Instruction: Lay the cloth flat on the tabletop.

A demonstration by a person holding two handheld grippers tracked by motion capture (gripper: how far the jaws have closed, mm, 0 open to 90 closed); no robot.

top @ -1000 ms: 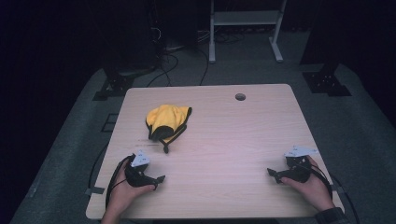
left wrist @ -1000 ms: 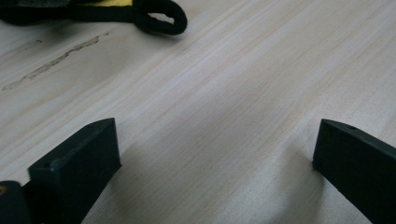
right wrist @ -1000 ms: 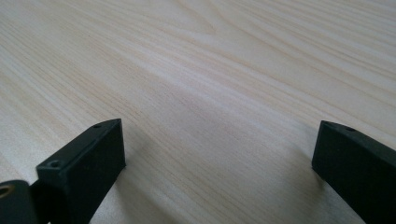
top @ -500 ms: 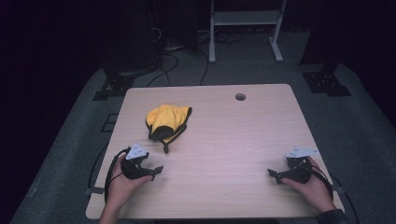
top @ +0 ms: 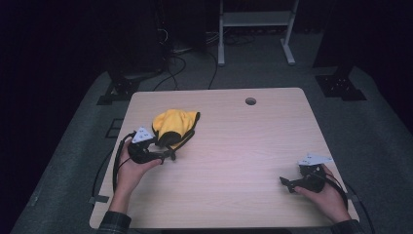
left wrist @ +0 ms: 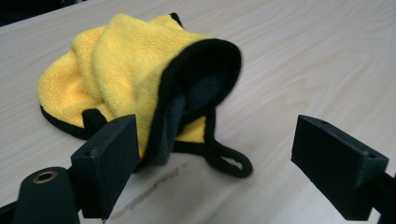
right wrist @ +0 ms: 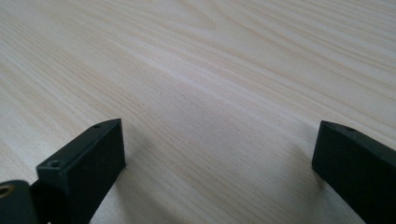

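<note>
Worktop (top: 234,195) of pale wood carried a single item, a yellow cloth (top: 171,126) with black trim, bunched in a heap near the left edge, somewhat closer to the far side than to the near one. A thin black loop (left wrist: 229,163) trailed from it onto the wood on the side facing the person.

The left hand-held gripper (top: 165,155) had come away from the near-left corner, where it sat a second earlier, and had travelled up along the left edge until its tips stood just beside the cloth's near rim. Its jaws had just been closing a little, yet they were released, set wide apart; in the left gripper view (left wrist: 233,168) the cloth lay just ahead of them, slightly overlapped by the left jaw, and neither pad pressed on it. The cloth itself lay in the same spot and shape as before.

The right hand-held gripper (top: 287,183) had stayed where it was near the near-right corner, low over the wood, pointing toward the middle. Its jaws (right wrist: 219,158) stood released and wide, with bare wood grain between them.
</note>
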